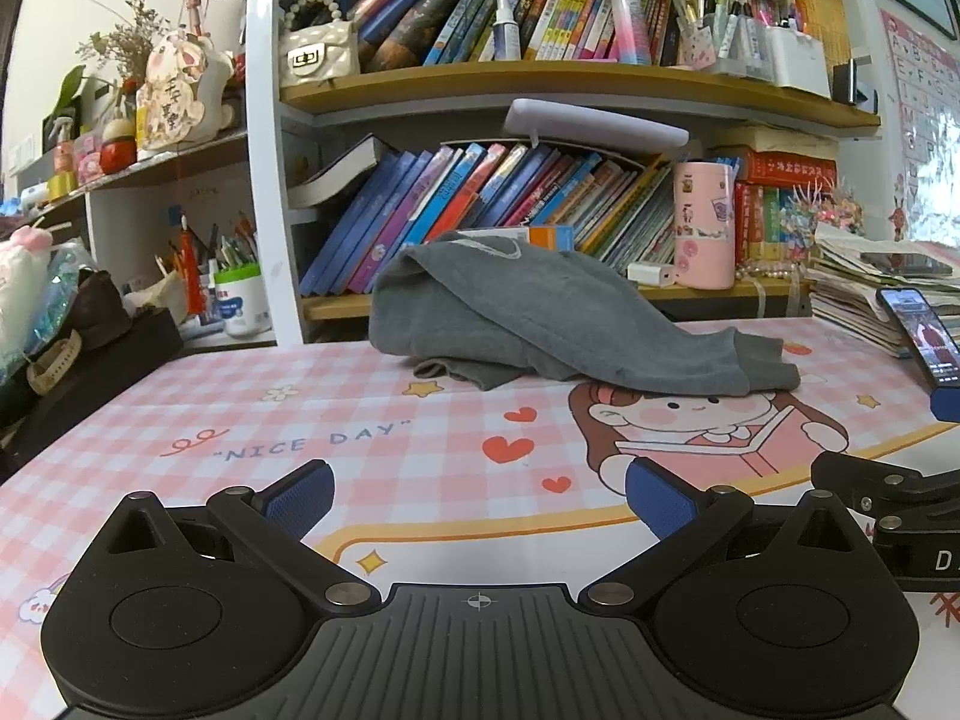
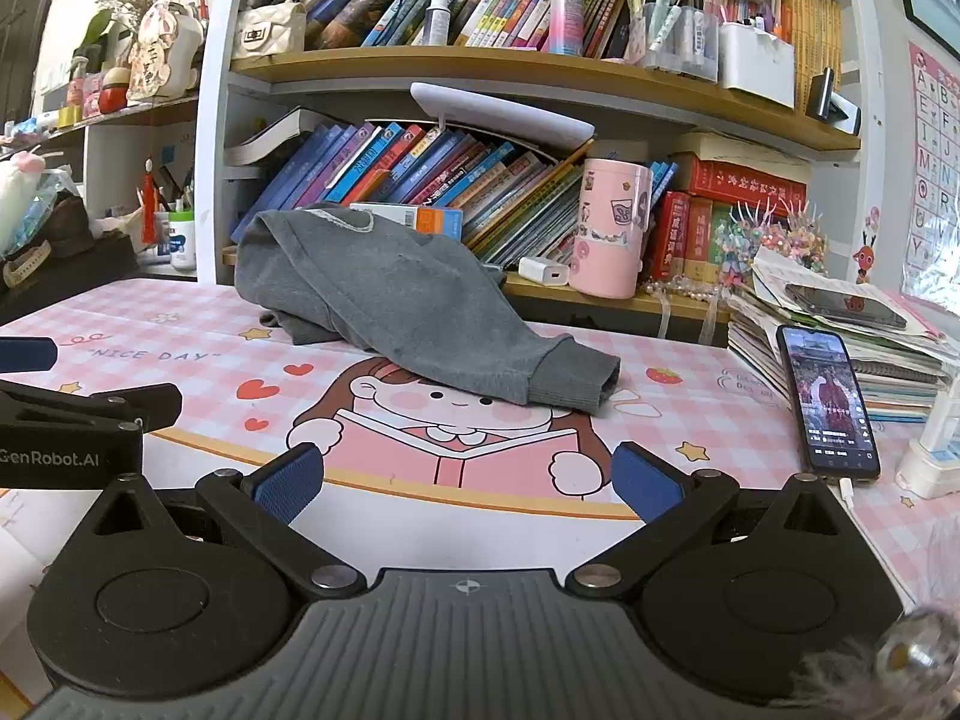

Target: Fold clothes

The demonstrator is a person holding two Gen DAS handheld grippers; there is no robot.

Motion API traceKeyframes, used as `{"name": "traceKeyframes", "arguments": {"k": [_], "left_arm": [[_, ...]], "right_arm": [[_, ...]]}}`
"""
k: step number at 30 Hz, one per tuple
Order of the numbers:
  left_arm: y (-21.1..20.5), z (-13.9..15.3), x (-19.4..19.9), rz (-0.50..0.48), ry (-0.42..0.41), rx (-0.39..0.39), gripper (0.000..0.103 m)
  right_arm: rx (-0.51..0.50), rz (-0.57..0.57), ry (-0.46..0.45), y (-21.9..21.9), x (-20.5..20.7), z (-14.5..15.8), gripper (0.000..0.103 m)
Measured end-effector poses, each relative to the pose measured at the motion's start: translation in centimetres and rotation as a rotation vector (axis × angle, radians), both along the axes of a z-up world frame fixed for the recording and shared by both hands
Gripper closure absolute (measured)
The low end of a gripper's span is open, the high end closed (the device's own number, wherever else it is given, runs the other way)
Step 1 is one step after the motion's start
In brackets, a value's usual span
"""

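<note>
A grey garment (image 1: 540, 312) lies crumpled at the far side of the desk, propped against the books, one ribbed cuff stretched out to the right (image 2: 570, 381). It also shows in the right wrist view (image 2: 390, 294). My left gripper (image 1: 480, 504) is open and empty, low over the pink checked desk mat (image 1: 240, 408), well short of the garment. My right gripper (image 2: 468, 483) is open and empty, just to the right of the left one. Each gripper's body shows at the edge of the other's view.
A bookshelf (image 1: 540, 84) full of books stands behind the garment. A pink cylinder cup (image 2: 612, 228) and white charger (image 2: 543, 271) sit on the low shelf. A lit phone (image 2: 831, 402) leans on a paper stack (image 2: 870, 336) at right. Clutter lies at left (image 1: 72, 336).
</note>
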State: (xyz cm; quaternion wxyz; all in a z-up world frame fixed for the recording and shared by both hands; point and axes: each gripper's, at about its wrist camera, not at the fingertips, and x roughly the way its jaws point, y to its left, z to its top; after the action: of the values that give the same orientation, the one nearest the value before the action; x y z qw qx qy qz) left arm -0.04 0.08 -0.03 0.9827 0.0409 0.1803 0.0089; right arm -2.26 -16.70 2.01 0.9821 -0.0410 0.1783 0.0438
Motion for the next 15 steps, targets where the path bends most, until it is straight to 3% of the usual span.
{"name": "traceKeyframes", "arguments": {"k": [15], "left_arm": [[-0.03, -0.11, 0.12, 0.008, 0.007, -0.005, 0.0]], "right_arm": [[0.003, 0.001, 0.006, -0.07, -0.01, 0.1, 0.0]]}}
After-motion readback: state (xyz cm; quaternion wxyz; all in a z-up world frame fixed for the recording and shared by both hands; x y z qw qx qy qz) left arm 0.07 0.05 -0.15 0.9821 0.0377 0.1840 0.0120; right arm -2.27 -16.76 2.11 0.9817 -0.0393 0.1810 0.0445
